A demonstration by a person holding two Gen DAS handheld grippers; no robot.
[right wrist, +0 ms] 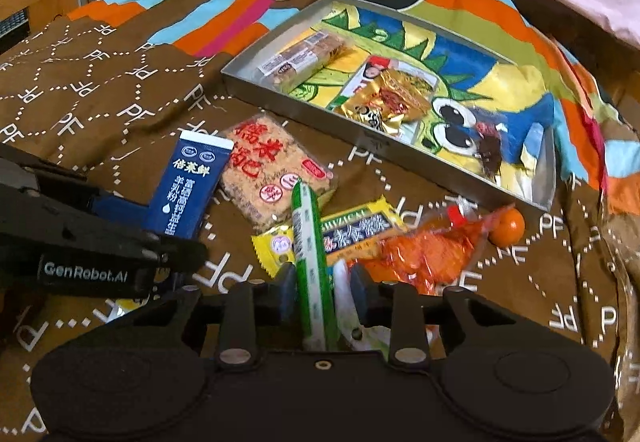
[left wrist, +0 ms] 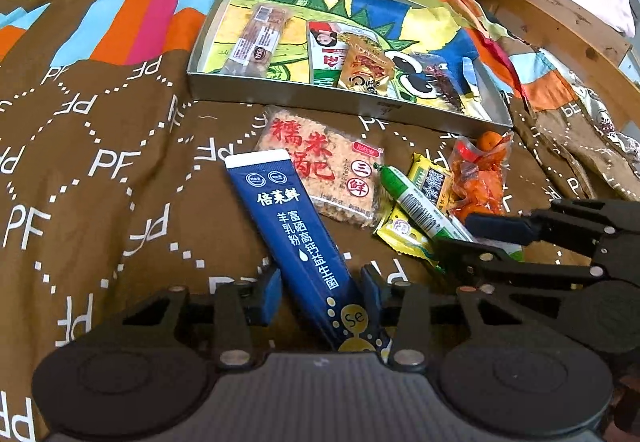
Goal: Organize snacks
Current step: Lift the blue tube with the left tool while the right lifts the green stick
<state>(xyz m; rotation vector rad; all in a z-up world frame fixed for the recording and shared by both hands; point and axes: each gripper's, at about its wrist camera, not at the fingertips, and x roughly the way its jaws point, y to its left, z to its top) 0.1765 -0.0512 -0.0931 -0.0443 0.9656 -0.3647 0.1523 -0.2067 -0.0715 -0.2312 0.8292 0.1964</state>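
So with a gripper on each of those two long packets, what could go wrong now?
The blue sachet lies slanted between the left gripper pads, gripped near one end, so it could droop or twist out when lifted. The green stick in the right gripper lies across the yellow packet, which might get dragged along. The orange ball beside the metal tray may roll if the bedding shifts.

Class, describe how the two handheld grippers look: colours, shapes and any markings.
Both the left gripper and right gripper are black, with jointed link arms, silver rivets, round discs on the body and blue finger pads. One arm bears white "GenRobot.AI" lettering. No cables or sleeves show.
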